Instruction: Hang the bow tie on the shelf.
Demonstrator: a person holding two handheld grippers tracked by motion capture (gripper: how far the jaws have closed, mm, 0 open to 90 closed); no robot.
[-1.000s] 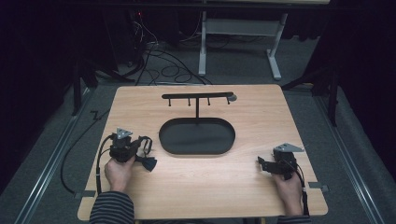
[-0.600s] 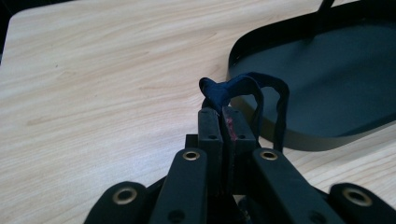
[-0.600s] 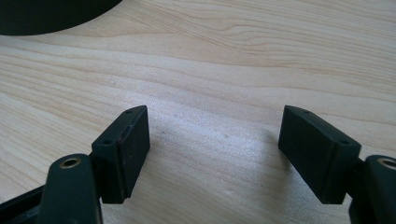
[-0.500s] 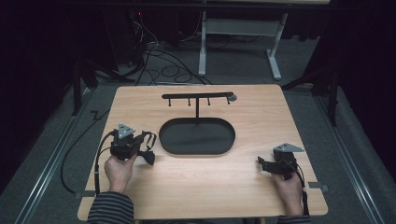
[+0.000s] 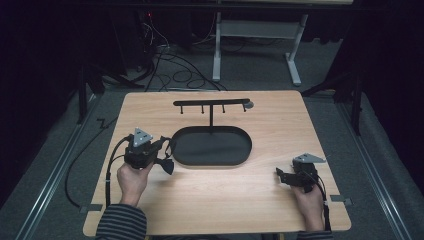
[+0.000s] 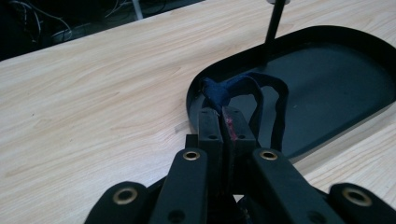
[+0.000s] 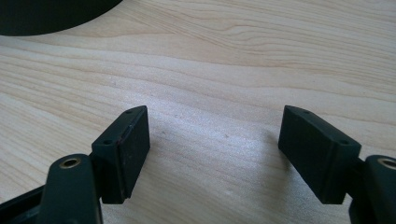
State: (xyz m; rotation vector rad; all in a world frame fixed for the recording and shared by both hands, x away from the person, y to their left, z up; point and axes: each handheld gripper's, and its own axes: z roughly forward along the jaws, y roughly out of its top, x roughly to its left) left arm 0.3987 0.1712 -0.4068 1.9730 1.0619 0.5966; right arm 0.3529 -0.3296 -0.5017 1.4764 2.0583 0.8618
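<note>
The left gripper (image 6: 223, 122) has its jaws pressed together on a dark blue fabric loop (image 6: 243, 88), pinching a bunched end of it at the very tips while the rest of the band droops ahead of the jaws over the near end of the black oval tray (image 6: 355, 121). From the high view the same left gripper (image 5: 167, 159) sits just off the tray's (image 5: 181, 155) left end, raised above the counter (image 5: 280, 125), with the fabric loop (image 5: 169, 145) hanging from it beside the tray's rim. The tray's floor looks bare in both views, and a thin black post rises from its far edge to a black hanger bar (image 5: 211, 102) with small pegs beneath it. The right gripper (image 5: 281, 175) rests low at the counter's near right side, well apart from the tray, and the right gripper view shows its jaws (image 7: 212, 149) standing wide apart with plain wood grain between them and a dark corner of the tray (image 7: 51, 14) at upper left. The left gripper view makes plain the blue colour and the fold of the loop, which the high view gives as a dark strap.
</note>
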